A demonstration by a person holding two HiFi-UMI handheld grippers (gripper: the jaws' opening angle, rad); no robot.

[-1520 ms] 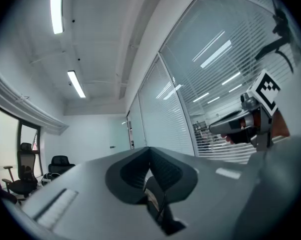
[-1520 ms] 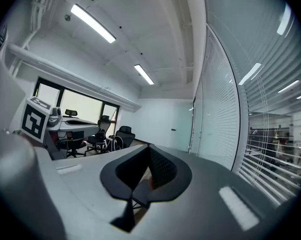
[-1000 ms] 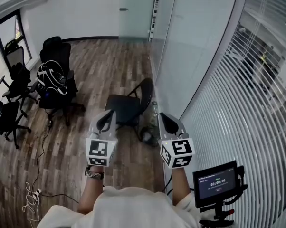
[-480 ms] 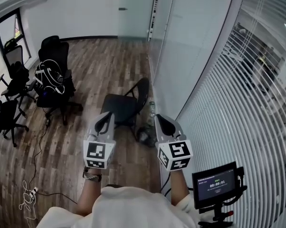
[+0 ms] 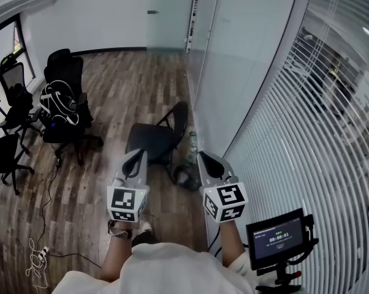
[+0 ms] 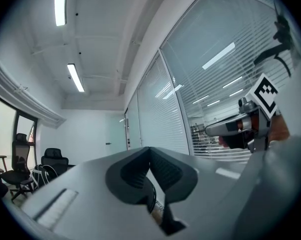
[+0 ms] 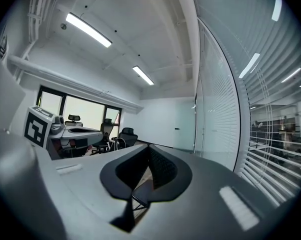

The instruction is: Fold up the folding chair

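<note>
Both the left gripper (image 5: 134, 162) and the right gripper (image 5: 209, 163), jaws clenched together on nothing, have edged forward over the past second toward the black metal-framed folding chair (image 5: 155, 141). It stands unfolded on the wood-plank floor (image 5: 111, 90) just beside the glass partition (image 5: 233, 72), ahead of and between them. Neither gripper touches it, so folding appears not yet begun. In view are one folding chair, two grippers, at least three black wheeled office chairs (image 5: 63, 72) at left, and one small monitor (image 5: 276, 239) on a stand.
</note>
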